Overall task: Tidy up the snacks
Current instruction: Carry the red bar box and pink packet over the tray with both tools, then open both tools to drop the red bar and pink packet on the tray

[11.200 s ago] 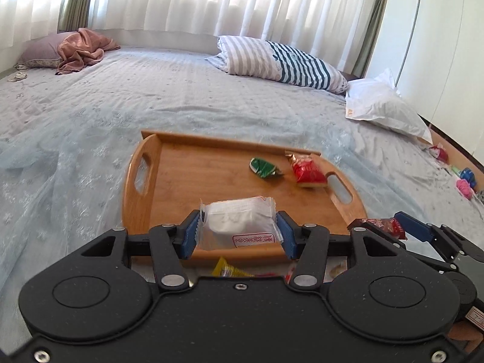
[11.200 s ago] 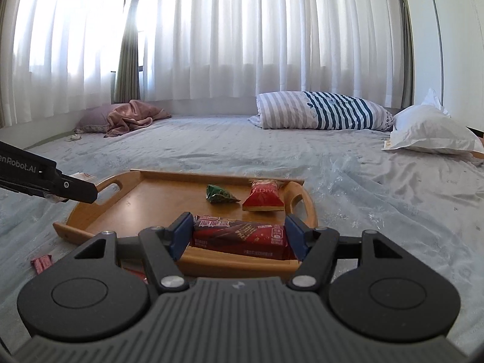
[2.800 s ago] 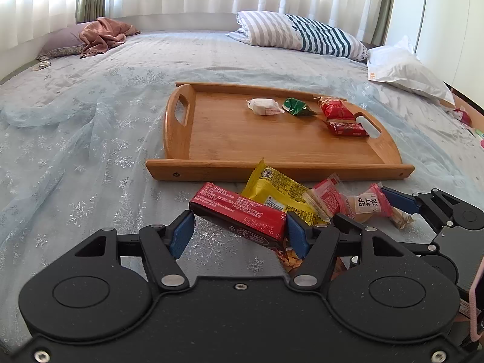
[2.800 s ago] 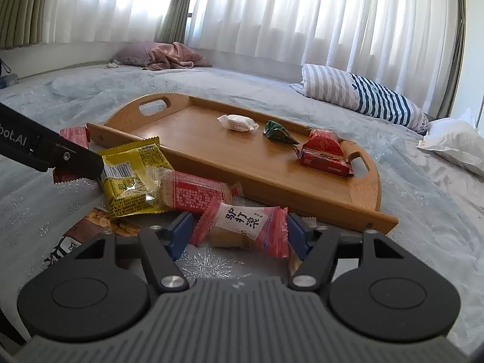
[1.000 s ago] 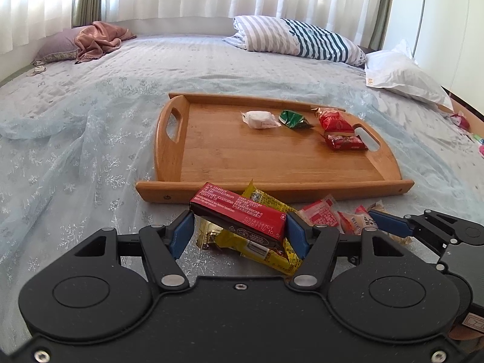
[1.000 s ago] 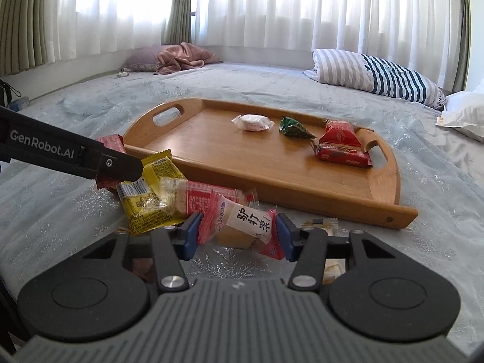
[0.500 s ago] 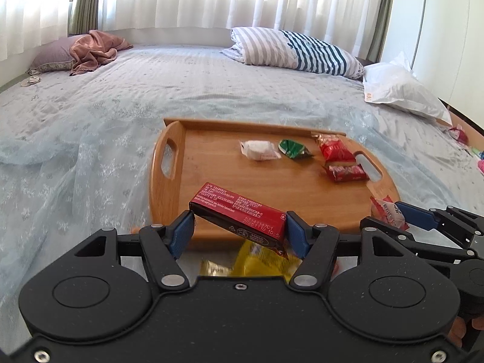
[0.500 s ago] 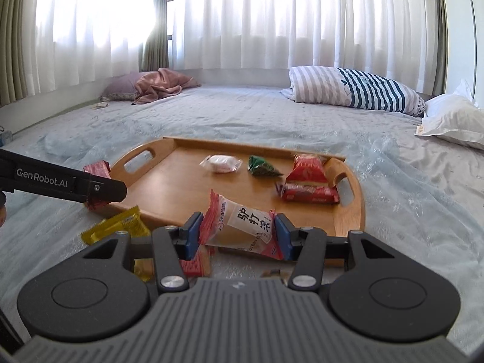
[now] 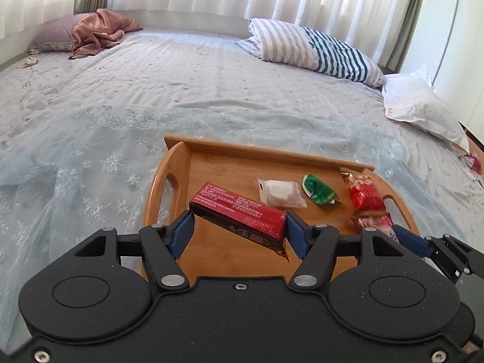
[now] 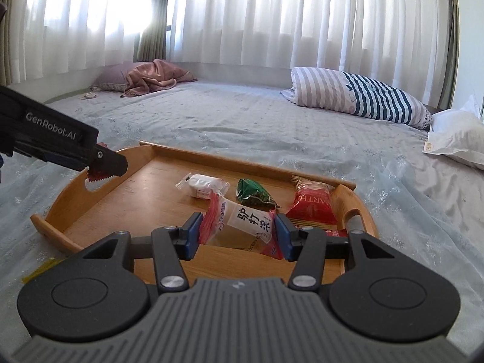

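You are in the carrying step: each gripper has a snack and both are over the wooden tray [image 9: 217, 157], which sits on the bed [image 9: 121, 96]. Nothing is released yet.

Your left gripper [image 9: 239, 233] is clamped on the long red bar packet [image 9: 239, 211]; the blue pads press on its two ends and the packet sits skewed between them, its near corner drooping toward the camera. In the left wrist view it hangs above the bare left half of the tray, just this side of the white wrapped snack [image 9: 279, 192].

Your right gripper [image 10: 237, 231] holds the pink-and-white packet with black characters [image 10: 242, 220] across its width. From the right wrist view it hovers over the near middle of the tray, in front of the green packet [image 10: 254, 193] and just left of the red bag [image 10: 314, 202]. A second red packet [image 9: 372, 222] lies at the tray's right end, partly hidden behind that gripper.

The four snacks already on the tray form a rough row along the far side and right end. For the next move, I'd judge you want to bring each packet low over open wood, clear of its neighbours, before you let the jaws go. The bar is the trickier one: tilted as it is, it may land on a corner and tip toward the white snack, so level it first. How high either packet sits above the wood I cannot tell from these views.
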`<state>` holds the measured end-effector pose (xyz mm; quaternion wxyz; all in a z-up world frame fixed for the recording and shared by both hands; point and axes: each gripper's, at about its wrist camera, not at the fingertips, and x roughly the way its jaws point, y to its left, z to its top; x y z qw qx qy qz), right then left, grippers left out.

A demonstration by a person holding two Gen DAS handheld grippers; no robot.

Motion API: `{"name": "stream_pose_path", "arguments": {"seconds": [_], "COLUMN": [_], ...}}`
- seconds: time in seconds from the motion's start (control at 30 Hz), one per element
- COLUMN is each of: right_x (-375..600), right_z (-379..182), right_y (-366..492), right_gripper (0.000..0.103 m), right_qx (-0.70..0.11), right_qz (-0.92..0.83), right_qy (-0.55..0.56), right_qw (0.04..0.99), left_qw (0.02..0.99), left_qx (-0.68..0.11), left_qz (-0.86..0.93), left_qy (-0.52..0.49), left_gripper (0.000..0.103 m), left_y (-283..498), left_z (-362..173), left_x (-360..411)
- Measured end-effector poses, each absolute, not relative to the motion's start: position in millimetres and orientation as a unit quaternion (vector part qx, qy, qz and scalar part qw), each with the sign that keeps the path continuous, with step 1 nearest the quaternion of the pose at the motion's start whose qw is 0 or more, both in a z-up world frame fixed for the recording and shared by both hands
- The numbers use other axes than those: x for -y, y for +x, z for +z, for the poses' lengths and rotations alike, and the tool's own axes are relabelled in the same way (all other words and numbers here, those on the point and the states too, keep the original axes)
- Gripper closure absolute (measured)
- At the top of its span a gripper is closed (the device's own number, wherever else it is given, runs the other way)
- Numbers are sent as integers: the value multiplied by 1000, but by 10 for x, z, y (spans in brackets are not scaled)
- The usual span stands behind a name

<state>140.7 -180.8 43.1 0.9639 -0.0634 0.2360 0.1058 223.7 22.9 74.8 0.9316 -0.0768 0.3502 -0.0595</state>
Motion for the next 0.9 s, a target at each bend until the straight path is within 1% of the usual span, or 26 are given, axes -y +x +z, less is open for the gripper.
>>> {"name": "stream_pose_path", "arguments": {"seconds": [0.17, 0.43, 0.6, 0.9], "right_x": [1764, 1724, 1729, 1714], "right_z": [345, 251, 217, 236], "right_y": [1634, 1864, 2020, 2181], "right_gripper": [48, 48, 47, 47], "right_qx": [-246, -261, -287, -304], "right_qz": [105, 108, 111, 112], "right_qy": [-72, -74, -66, -65], "right_qw": [961, 956, 949, 944], "left_qw": [932, 919, 913, 910], "left_qx": [-353, -377, -389, -396], "left_qz": [-51, -33, -17, -6], "left_qy": [-69, -110, -122, -121], "left_gripper": [40, 40, 40, 40], "left_y": [2613, 3096, 3293, 3437], "left_z": [667, 466, 332, 225], "left_x": [-143, -171, -184, -167]}}
